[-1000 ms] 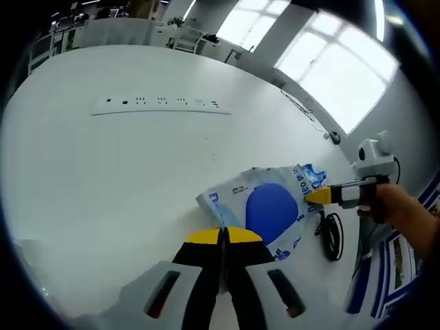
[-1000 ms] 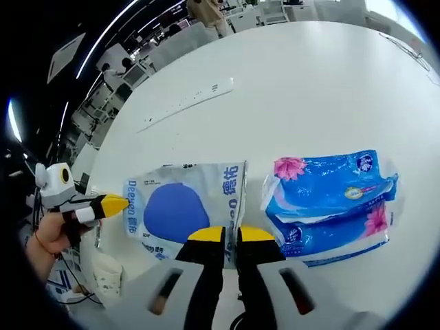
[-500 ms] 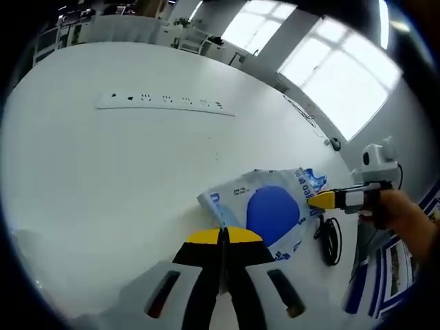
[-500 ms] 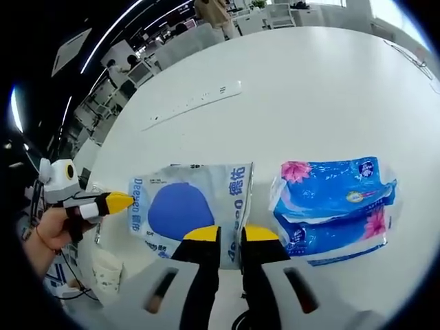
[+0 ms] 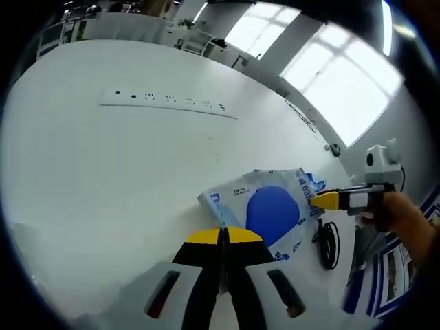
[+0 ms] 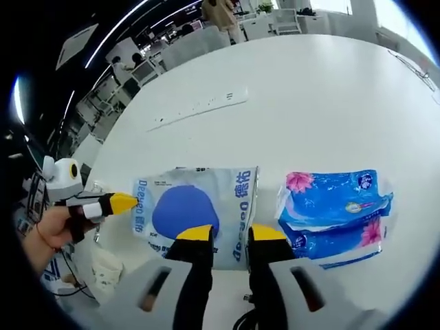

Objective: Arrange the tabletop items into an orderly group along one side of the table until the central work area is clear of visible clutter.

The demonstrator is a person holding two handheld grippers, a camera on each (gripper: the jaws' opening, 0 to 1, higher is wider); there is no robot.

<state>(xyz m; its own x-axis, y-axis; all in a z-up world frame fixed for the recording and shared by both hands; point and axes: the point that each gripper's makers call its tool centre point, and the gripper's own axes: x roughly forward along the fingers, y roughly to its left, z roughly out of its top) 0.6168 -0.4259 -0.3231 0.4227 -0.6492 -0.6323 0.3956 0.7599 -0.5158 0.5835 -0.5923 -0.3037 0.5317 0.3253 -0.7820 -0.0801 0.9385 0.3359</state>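
Note:
A white tissue pack with a blue oval [image 5: 271,212] lies flat on the white table [image 5: 103,179] near its edge. My left gripper [image 5: 223,236] is shut on the pack's near edge. In the right gripper view the same pack [image 6: 185,210] sits just beyond my right gripper [image 6: 230,234], whose jaws stand apart over its near edge. A blue tissue pack with pink flowers [image 6: 337,206] lies beside it to the right, a narrow gap between them. The left gripper [image 6: 124,201], held by a hand, meets the pack's left edge. The right gripper [image 5: 317,201] touches its far edge.
A long white power strip [image 5: 168,104] lies farther across the table, also seen as the strip [image 6: 199,108]. A black coiled cable [image 5: 331,242] hangs off the table edge near the hand. Office chairs and desks stand beyond the table.
My right gripper's jaws have spread apart, letting go of the white pack's edge. The left gripper stays shut on the pack. Both views shifted slightly.

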